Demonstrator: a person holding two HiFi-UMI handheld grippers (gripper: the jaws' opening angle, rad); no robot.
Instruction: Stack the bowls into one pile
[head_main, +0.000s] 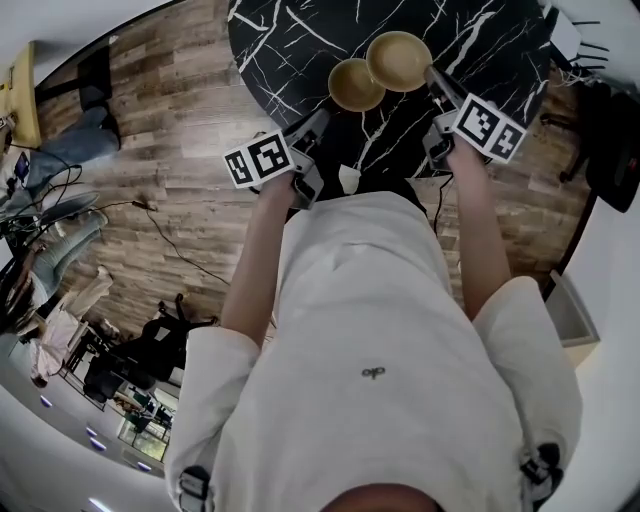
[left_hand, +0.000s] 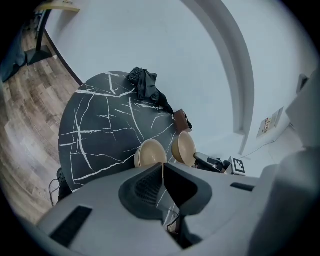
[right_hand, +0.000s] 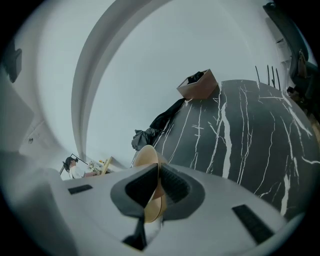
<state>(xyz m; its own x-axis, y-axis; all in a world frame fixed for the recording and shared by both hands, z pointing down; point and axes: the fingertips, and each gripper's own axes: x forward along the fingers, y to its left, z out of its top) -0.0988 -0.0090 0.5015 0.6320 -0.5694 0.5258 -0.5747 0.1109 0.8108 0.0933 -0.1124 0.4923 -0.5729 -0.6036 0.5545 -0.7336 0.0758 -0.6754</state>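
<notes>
Two tan bowls are over the black marble table (head_main: 290, 40). One bowl (head_main: 354, 86) (left_hand: 150, 153) rests on the table. The second bowl (head_main: 399, 60) (left_hand: 183, 148) is lifted and tilted, and its edge overlaps the first. My right gripper (head_main: 432, 74) (right_hand: 158, 172) is shut on this bowl's rim, which shows edge-on (right_hand: 148, 156) between the pads. My left gripper (head_main: 322, 118) (left_hand: 162, 168) hovers near the table's front edge, short of the resting bowl, its jaws shut with nothing between them.
A black cloth bundle (left_hand: 146, 86) (right_hand: 162, 122) and a brown box (left_hand: 181, 119) (right_hand: 199, 83) lie at the table's far side by the white wall. Wooden floor (head_main: 170, 150) with cables surrounds the table. A person (right_hand: 75, 168) sits in the distance.
</notes>
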